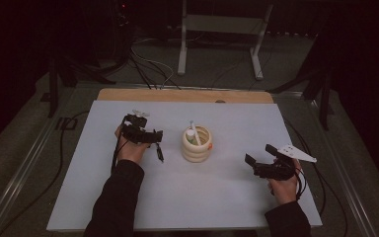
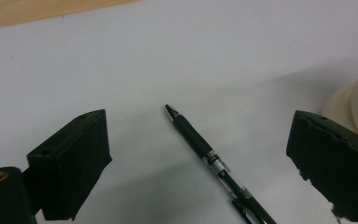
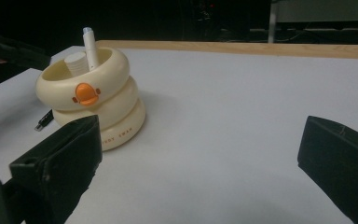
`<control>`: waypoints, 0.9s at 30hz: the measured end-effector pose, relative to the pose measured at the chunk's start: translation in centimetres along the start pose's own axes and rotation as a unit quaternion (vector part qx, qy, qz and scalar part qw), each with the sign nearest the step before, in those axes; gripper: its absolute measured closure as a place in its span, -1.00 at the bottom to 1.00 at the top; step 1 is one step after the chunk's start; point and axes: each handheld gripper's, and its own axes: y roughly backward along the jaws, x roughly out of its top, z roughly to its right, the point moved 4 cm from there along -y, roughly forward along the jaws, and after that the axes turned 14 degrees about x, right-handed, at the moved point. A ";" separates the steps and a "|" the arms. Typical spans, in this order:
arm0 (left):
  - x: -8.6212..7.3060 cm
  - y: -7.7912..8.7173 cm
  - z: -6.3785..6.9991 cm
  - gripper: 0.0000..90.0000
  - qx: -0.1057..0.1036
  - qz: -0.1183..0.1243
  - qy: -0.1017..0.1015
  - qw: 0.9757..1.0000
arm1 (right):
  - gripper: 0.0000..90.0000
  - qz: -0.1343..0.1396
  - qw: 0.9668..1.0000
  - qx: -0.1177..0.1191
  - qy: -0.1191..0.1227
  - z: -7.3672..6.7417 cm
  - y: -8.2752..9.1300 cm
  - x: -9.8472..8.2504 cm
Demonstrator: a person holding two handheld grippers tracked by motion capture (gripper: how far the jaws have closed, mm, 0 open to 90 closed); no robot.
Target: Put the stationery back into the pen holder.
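The black gel pen (image 2: 209,156) lies flat on the white worktop (image 1: 237,192), between the wide-open left tongs (image 2: 200,154), beside the cream pen holder (image 1: 197,143). Closing off-centre could roll it away (round barrel). The right tongs (image 3: 200,163) gape empty.

The cream ringed pen holder (image 3: 91,100) carries the one readable marking: small orange capital lettering along the front of its lowest ring, seen in the right gripper view. The last word reads "SWAN"; the word before it is partly hidden behind a black gripper finger (image 3: 60,168), and its visible letters cannot be made out with certainty. Above the lettering sits an orange duck-bill emblem (image 3: 86,94) without text. The black pen (image 2: 214,163) shows no legible print.
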 end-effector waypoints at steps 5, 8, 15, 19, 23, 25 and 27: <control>-0.2 -1.1 0.4 -0.69 -0.004 -0.021 0.000 1.000 | -1.00 0.001 1.000 -0.001 -0.001 0.1 0.1 0.0; -0.5 -1.6 0.6 -0.65 -0.005 -0.031 -0.006 0.999 | -1.00 0.003 1.000 -0.002 -0.003 0.1 0.1 0.1; -0.9 -2.8 1.3 -0.37 -0.005 -0.056 -0.002 0.998 | -1.00 0.003 1.000 -0.001 -0.003 0.1 0.1 0.0; -1.1 -3.4 1.5 -0.12 -0.004 -0.068 -0.009 0.998 | -1.00 0.003 1.000 0.000 -0.003 0.1 0.1 0.0; -1.3 -4.1 1.5 0.17 0.000 -0.086 -0.020 0.996 | -1.00 0.002 1.000 0.000 -0.003 0.1 0.1 0.0; -1.3 -4.1 1.6 0.25 0.004 -0.091 -0.027 0.995 | -1.00 0.002 1.000 0.000 -0.003 0.1 0.1 0.0; -1.2 -4.2 1.6 0.37 0.016 -0.095 -0.038 0.995 | -1.00 0.001 1.000 -0.001 -0.002 0.1 0.1 0.0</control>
